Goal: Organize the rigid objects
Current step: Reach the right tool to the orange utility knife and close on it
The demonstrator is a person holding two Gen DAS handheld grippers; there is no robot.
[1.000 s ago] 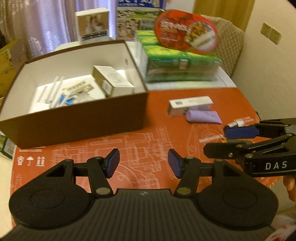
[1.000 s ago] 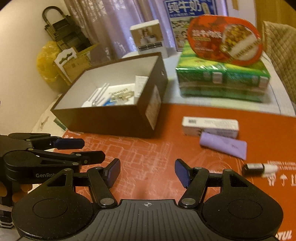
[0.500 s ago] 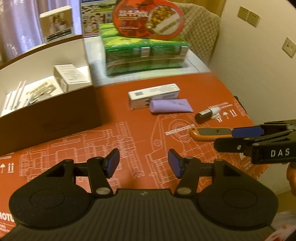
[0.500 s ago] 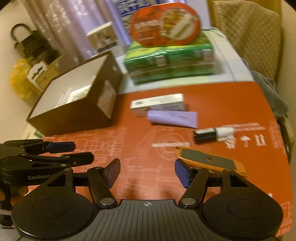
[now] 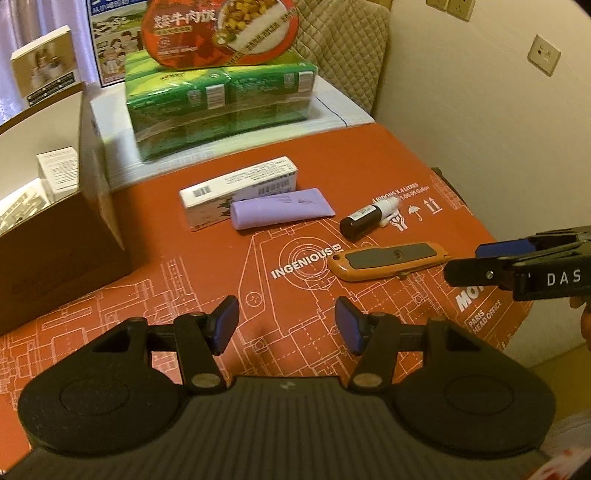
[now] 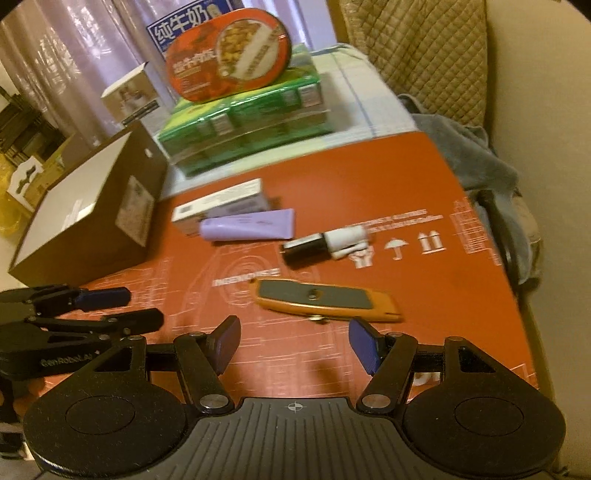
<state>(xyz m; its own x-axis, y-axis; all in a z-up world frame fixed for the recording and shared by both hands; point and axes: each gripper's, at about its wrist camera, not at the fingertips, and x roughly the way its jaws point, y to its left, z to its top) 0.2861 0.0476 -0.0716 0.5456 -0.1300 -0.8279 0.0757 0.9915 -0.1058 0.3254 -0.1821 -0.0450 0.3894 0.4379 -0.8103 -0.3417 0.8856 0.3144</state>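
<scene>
On the orange table [image 5: 388,155] the landmark I go by is the orange utility knife [image 5: 389,260], lying flat near the front right. Far to its left stands the brown box [image 5: 62,236], open on top, with a small white carton [image 5: 59,171] inside against its right wall. Between box and knife, further back, a long white carton [image 5: 240,190] lies flat, and a lilac tube [image 5: 282,212] lies touching its front side. Just behind the knife and a little to the right lies a small dark bottle with a white cap [image 5: 369,218], on its side, apart from the tube. Well behind all of this sits a green wrapped pack [image 5: 221,99] with a red oval tub [image 5: 221,33] on top.

My left claw [image 5: 286,325] hangs over bare table in front of the knife and to its left — jaws about half open, nothing between them. My right claw [image 6: 293,343] hovers just in front of the knife, likewise about half open and empty; from the left view its fingers [image 5: 491,251] reach in beside the knife's right end — not touching it.
</scene>
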